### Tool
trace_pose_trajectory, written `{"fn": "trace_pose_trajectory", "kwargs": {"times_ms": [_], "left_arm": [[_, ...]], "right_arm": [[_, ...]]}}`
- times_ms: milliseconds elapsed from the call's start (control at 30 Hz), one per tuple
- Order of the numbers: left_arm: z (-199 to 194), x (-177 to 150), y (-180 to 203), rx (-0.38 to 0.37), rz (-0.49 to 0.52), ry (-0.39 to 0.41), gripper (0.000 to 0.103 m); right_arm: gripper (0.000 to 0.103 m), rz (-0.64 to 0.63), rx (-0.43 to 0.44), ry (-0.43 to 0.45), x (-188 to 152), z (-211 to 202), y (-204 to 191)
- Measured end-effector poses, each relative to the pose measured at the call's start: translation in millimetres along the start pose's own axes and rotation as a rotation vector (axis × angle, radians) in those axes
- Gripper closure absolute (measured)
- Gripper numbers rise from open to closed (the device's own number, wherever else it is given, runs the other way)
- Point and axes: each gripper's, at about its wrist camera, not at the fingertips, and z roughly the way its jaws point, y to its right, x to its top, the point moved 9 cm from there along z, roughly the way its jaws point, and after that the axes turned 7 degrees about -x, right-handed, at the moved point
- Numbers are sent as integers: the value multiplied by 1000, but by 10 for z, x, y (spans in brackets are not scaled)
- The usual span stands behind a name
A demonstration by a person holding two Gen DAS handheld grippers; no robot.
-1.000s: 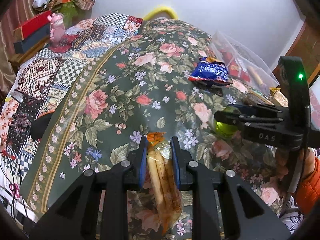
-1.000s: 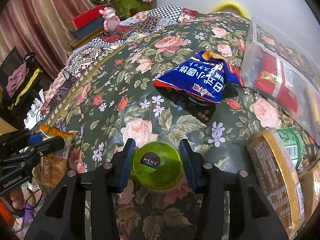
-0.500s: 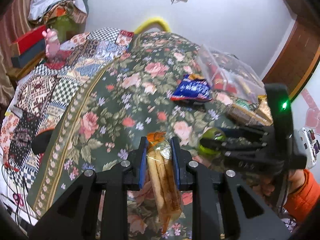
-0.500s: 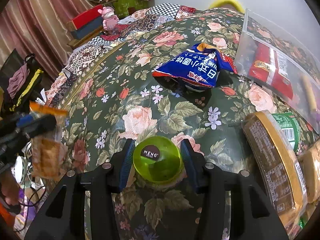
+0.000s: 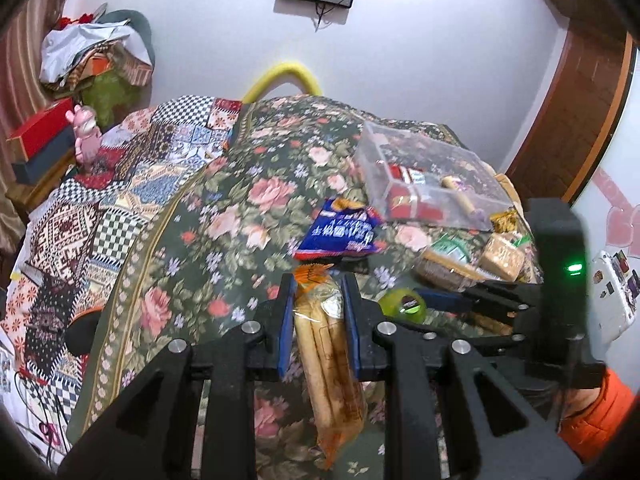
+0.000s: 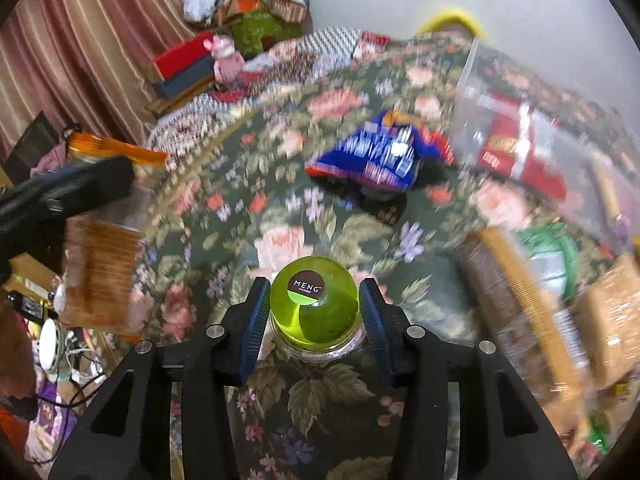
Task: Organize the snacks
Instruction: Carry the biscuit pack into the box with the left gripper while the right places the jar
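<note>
My left gripper (image 5: 319, 280) is shut on a long clear packet of golden biscuit sticks (image 5: 328, 360) with an orange top seal, held above the floral cloth (image 5: 240, 216). Between the blue pads of my right gripper (image 6: 316, 292) is a small jar with a lime-green lid (image 6: 314, 304). Its jaws are closing and the pads press the jar's sides, holding it above the cloth. The left wrist view shows this jar (image 5: 402, 306) just right of the packet. The right wrist view shows the packet (image 6: 100, 272) at far left.
A blue snack bag (image 5: 340, 234) lies mid-cloth. Behind it stands a clear plastic box (image 5: 372, 152) holding red packs and a roll. Several wrapped snacks (image 5: 448, 264) crowd the right edge. A patchwork quilt (image 5: 120, 184) and boxes lie to the left.
Both grippers have risen with their loads. The packet and the jar now hang higher over the cloth, and the clear box has come fully into the left wrist view.
</note>
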Motion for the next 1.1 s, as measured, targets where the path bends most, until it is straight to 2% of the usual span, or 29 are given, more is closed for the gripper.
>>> {"fn": "trace_pose_trajectory", "kwargs": {"times_ms": [267,467,667,800,1100], "left_arm": [[113,395,425,-32,63,37,81],[301,719,805,-71,108,61,81],[578,1031,1199,-109,164,72,81],[838,1206,1403,-139,180,49,81],[1386,1555,1576,-157,178,24,81]], "right_arm": [[61,69,-42,140,307,-611,504],[61,114,-111,210,463,-918,976],[60,170,-164,244,531,-1084,1456],[60,200,-193,262,590,-1154,1767],[60,216,-229,265,750,-1058,2208]]}}
